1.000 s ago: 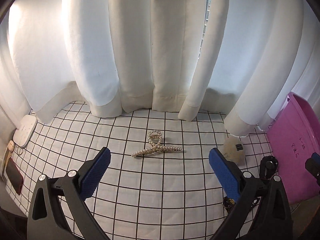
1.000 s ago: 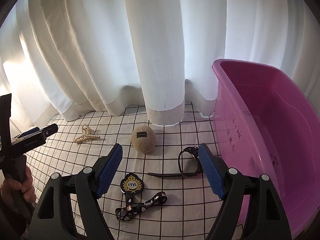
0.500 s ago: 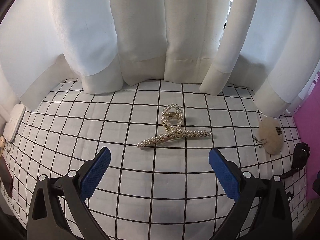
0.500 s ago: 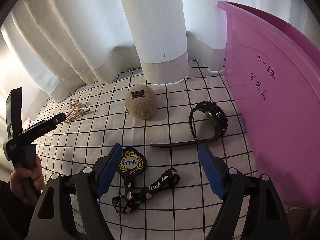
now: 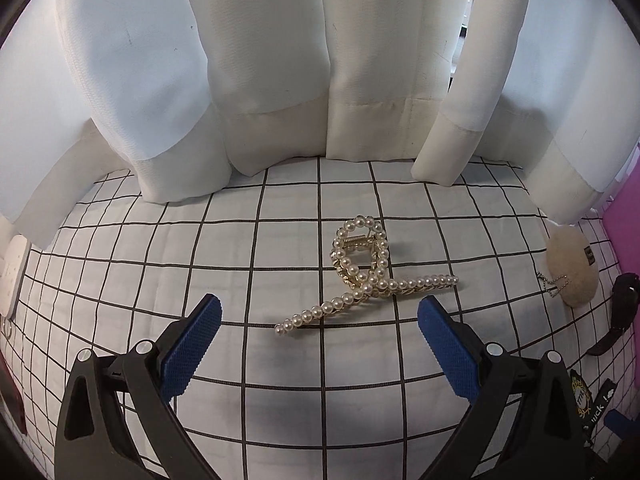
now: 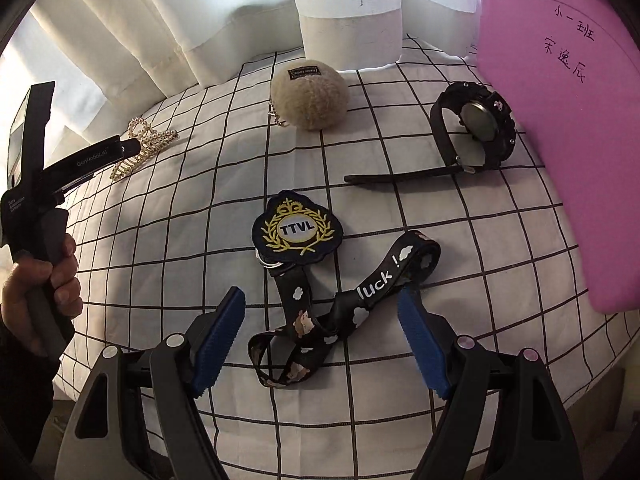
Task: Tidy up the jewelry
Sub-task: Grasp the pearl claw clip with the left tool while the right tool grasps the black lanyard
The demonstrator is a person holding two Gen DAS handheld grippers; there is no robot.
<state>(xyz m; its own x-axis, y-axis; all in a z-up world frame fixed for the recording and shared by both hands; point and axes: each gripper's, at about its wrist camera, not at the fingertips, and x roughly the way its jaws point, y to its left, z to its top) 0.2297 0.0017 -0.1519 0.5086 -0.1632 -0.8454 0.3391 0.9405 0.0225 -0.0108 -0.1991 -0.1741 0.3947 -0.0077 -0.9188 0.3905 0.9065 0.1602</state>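
A pearl hair claw clip (image 5: pixel 366 276) lies on the black-grid white cloth, just ahead of my open, empty left gripper (image 5: pixel 320 320); it also shows in the right wrist view (image 6: pixel 146 144), partly behind the left gripper's finger. My right gripper (image 6: pixel 320 316) is open and empty, straddling a black lanyard (image 6: pixel 340 308) with a "TTVL" crest badge (image 6: pixel 296 232). A black wristwatch (image 6: pixel 476 124) lies beside the pink bin (image 6: pixel 560 120). A beige fuzzy ball keychain (image 6: pixel 308 96) sits near the curtain.
White curtains (image 5: pixel 320 60) hang along the far edge of the cloth. The pink bin stands at the right. A white device (image 5: pixel 14 272) lies at the left edge. The person's hand (image 6: pixel 40 280) holds the left gripper's handle.
Both grippers have moved forward and lower. The pearl clip is much closer to the left gripper; the lanyard has come between the right gripper's fingers. Both stay open.
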